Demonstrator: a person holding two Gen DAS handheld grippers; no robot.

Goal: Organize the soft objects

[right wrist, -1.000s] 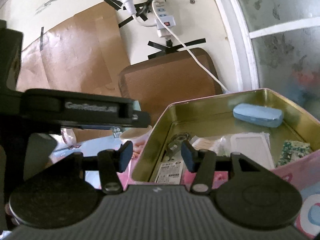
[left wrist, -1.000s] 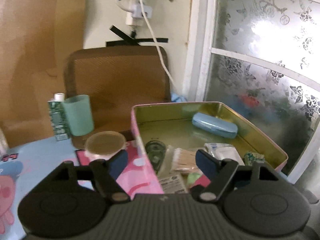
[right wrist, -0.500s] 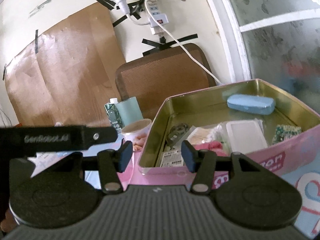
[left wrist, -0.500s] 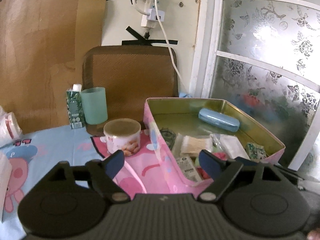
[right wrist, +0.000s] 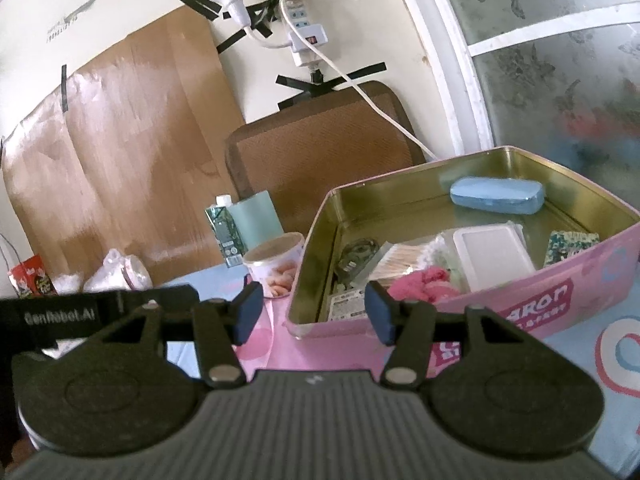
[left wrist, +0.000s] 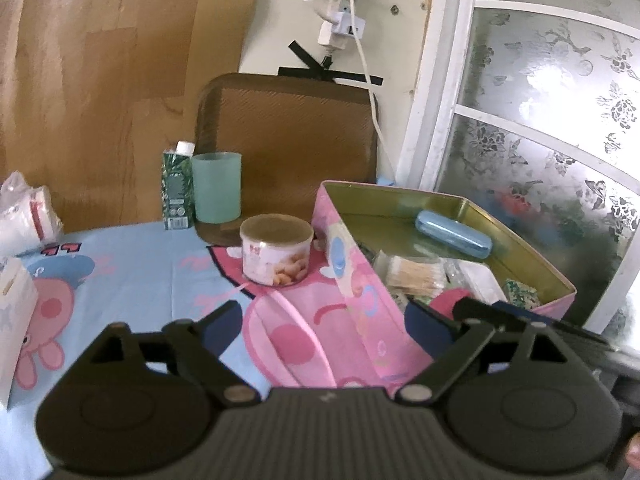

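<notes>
A pink tin box (right wrist: pixel 532 300) with a gold inside stands on the cartoon tablecloth; it also shows in the left wrist view (left wrist: pixel 352 280). In it lie a pink soft cloth (right wrist: pixel 420 282), a blue case (right wrist: pixel 496 196), a white flat pack (right wrist: pixel 490 258), cotton swabs (left wrist: pixel 416 276) and small packets. My left gripper (left wrist: pixel 324 324) is open and empty, in front of the box's near wall. My right gripper (right wrist: pixel 312 312) is open and empty, just before the box's near corner. The left gripper's body (right wrist: pixel 80 316) shows at the left in the right wrist view.
A round can (left wrist: pixel 277 250), a green cup (left wrist: pixel 216 193) and a small carton (left wrist: pixel 176 192) stand behind on the left. White soft bags (left wrist: pixel 24 216) lie at the far left. A brown board (left wrist: pixel 288 140) leans on the wall. A frosted window (left wrist: pixel 540 120) is on the right.
Both grippers have pulled back and away from the box, so more of the table and the can show. Both stay open and empty.
</notes>
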